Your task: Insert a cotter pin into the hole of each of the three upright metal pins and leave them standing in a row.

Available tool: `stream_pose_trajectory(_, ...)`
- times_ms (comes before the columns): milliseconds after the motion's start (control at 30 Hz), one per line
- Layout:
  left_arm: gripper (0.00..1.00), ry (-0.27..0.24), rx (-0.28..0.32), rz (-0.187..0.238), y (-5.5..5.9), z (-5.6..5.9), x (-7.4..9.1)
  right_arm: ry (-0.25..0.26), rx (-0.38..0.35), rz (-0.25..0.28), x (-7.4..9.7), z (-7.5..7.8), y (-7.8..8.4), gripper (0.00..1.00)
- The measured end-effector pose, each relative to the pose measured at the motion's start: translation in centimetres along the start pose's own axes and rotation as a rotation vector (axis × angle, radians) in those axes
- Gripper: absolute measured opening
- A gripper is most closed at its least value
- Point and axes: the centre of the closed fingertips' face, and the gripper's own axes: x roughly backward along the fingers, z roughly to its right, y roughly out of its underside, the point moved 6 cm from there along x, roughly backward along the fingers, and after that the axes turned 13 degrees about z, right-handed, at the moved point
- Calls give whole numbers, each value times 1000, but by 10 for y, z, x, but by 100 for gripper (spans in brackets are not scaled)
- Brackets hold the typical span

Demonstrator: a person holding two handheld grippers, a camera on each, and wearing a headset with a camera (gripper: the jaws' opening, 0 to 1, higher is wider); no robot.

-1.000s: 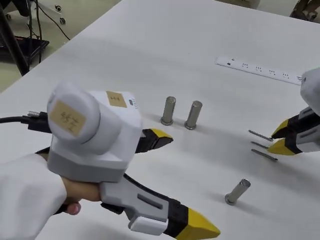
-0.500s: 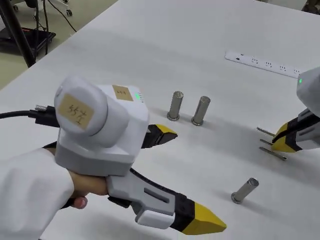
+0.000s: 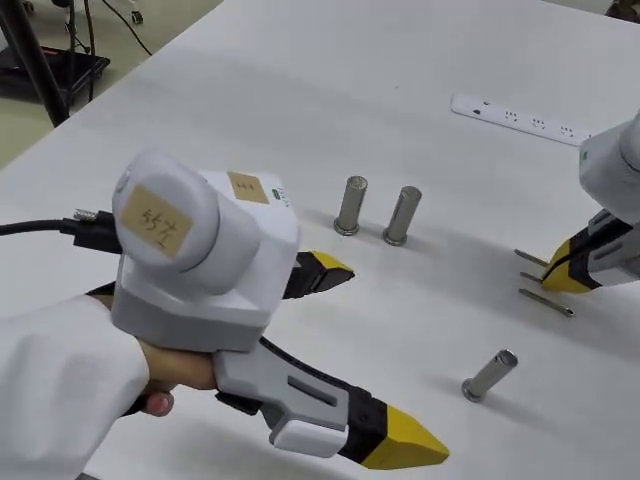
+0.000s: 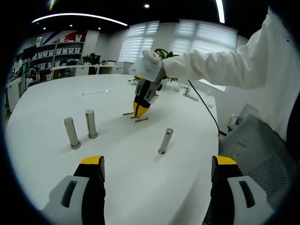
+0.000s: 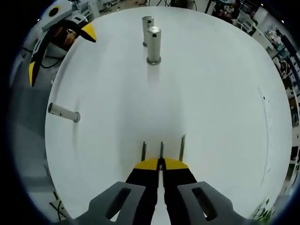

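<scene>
Since a second ago the right gripper (image 3: 562,282) has drawn its jaws together over the cotter pins, where before they stood apart around them; the metal pins lie as they did. Working from the left, I have the left gripper (image 3: 397,362) low over the near side of the table (image 3: 300,100). Its jaws are spread wide with nothing between them, and a hand (image 3: 170,378) in a white sleeve is wrapped round its grip. Beyond its upper tip two pins stand upright side by side, the first pin (image 3: 351,205) and the second pin (image 3: 403,215), close but not touching. Nearer me and further right the third pin (image 3: 489,375) lies on its side, well apart from that pair. Right of it the three cotter pins lie roughly parallel on the table. In the right gripper view the jaws are narrowed to a slit and the middle cotter pin (image 5: 161,149) runs straight out from between the yellow tips, so I read it as pinched there. I cannot tell whether it is lifted off the surface. The outer cotter pins (image 5: 144,150) lie just beside the tips, one on each side. A power strip (image 3: 515,118) lies further back on the right.
</scene>
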Motion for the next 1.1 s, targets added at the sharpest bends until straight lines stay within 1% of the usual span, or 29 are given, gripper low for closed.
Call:
stream_pose_trajectory(100,93,2,1,5,-1,1,0,-40,44,-35,-1,2,-3,0)
stream_pose_trajectory(233,93,8,-2,0,0,1,0,-55,28,-54,-2,4,-4,0)
stream_pose_trajectory(300,93,8,1,-1,0,0,0,-73,66,-62,-1,3,-4,0)
stream_pose_trajectory(400,93,8,2,4,0,0,1,-68,47,-58,-1,3,-4,0)
stream_pose_trajectory(467,93,8,3,7,-1,0,1,-71,56,-53,-1,3,-4,0)
stream_pose_trajectory(567,93,9,2,11,-2,0,1,-59,42,-54,-1,2,-4,0)
stream_pose_trajectory(667,92,11,2,8,-2,0,1,-57,89,-57,-1,0,-4,0)
stream_pose_trajectory(833,92,13,4,11,-3,1,1,-35,63,-59,-1,0,-5,0)
stream_pose_trajectory(1033,92,12,0,16,-6,1,2,-31,52,-44,-1,0,-4,0)
stream_pose_trajectory(1100,92,14,-2,18,-6,1,3,-28,52,-46,-1,0,-3,0)
